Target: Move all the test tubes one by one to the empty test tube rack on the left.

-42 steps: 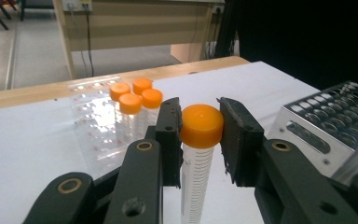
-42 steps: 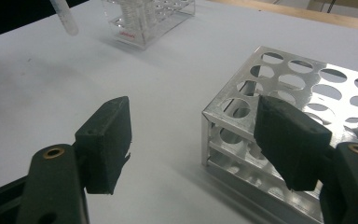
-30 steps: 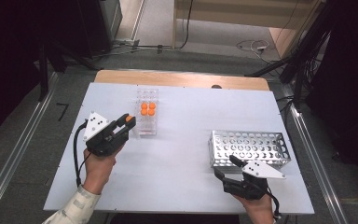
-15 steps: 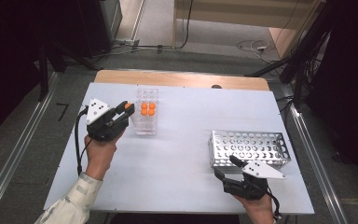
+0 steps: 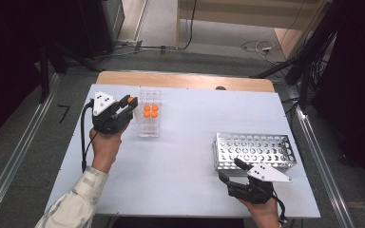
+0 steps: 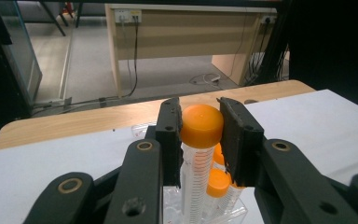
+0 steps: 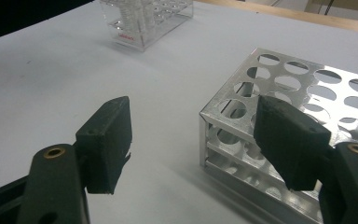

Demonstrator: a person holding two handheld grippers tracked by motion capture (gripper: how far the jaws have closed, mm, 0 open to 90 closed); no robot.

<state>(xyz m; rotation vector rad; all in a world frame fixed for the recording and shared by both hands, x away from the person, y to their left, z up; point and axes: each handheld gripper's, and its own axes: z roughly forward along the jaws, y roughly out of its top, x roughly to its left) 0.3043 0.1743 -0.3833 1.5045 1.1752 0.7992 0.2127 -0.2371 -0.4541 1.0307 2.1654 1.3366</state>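
Note:
My left gripper (image 5: 126, 105) is shut on an orange-capped clear tube (image 6: 201, 127), with the pads clamping its cap (image 5: 131, 100). It holds the tube upright just off the left side of a clear plastic rack (image 5: 150, 127). That rack (image 6: 175, 211) carries several more orange-capped tubes (image 5: 151, 111). My right gripper (image 5: 229, 169) is open with nothing between its jaws, near the table's front edge. It points at the front left corner of a perforated metal rack (image 5: 254, 149). In the right gripper view the open gripper (image 7: 193, 135) frames that rack's corner (image 7: 223, 109).
The white table (image 5: 185, 156) has a wooden strip (image 5: 180, 80) along its far edge. The clear rack (image 7: 144, 23) stands at the far left, the metal rack at the right. Aluminium rails run down both sides, and cables lie on the floor beyond.
My left gripper has carried the tube away from the person, toward the far end of the clear rack, and slightly up. The right gripper has stayed in place.

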